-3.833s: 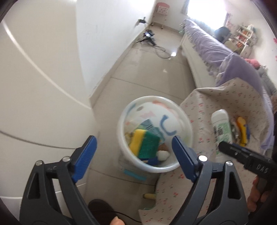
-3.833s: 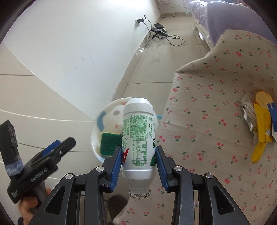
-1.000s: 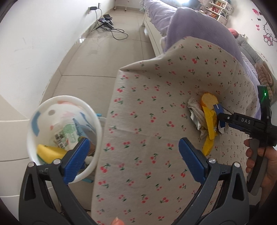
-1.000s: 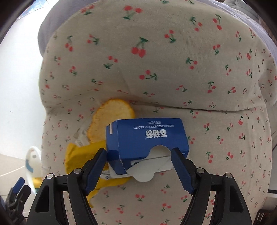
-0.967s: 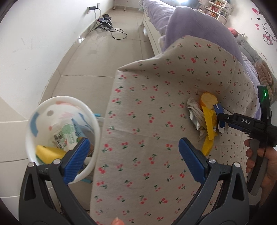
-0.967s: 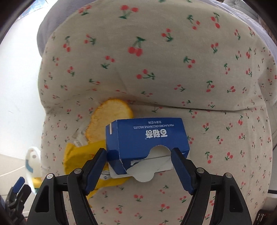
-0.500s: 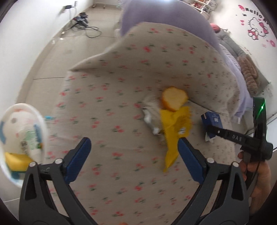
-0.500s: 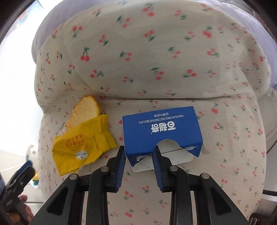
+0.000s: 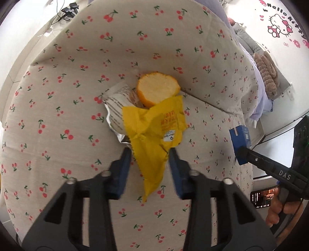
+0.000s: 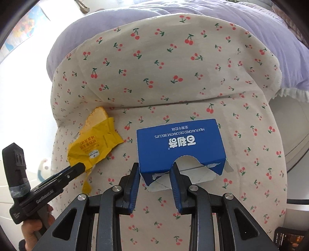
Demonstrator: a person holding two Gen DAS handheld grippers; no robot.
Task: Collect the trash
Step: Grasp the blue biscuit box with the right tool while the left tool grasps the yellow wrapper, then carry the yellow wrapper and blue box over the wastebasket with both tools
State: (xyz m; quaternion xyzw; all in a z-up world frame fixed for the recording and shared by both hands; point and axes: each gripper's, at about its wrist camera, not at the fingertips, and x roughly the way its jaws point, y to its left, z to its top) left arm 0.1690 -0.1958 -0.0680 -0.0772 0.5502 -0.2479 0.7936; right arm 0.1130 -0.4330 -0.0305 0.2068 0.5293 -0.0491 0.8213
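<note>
Left gripper (image 9: 150, 154): closing, jaws astride the lower tail of the yellow wrapper (image 9: 154, 131); blurred pads (image 9: 125, 160) at the foil's edges, firm contact not certain.
Right gripper (image 10: 154, 170): clamped on the torn near corner of the blue biscuit box (image 10: 179, 144), box apparently raised off the cloth in the left view, though hard to confirm.
Trash location: wrapper lying crumpled on the cherry-print cover (image 9: 58, 96), overlapping a silver printed packet (image 9: 115, 104) and touching an orange peel (image 9: 157, 89) just behind it.
Doing the pinch well: best to bite the wrapper's narrow lower end, above the cloth, so no fabric gets caught; squeeze fully before lifting, since thin foil slips and may tear.
Box grip: hold sits on a ripped flap edge, likely weak; steady carrying and no swinging advisable.
Likely snag: wrapper resting over packet and peel, so either could drag along or tumble when lifted; both remain to be collected afterwards.
Surroundings: lilac bedding (image 10: 251, 29) beyond the cover, a plush brown throw (image 9: 267, 74) and cartoon cat wall stickers (image 9: 280, 21) at the far side, cables on the floor (image 9: 67, 10) at the top left.
Near the hands: a lit phone (image 9: 260, 197) low at the right, beside the hand (image 9: 278, 208) gripping the right tool's handle.
Bin: only a pale sliver (image 10: 43, 168) at the cover's left edge, possibly its rim.
</note>
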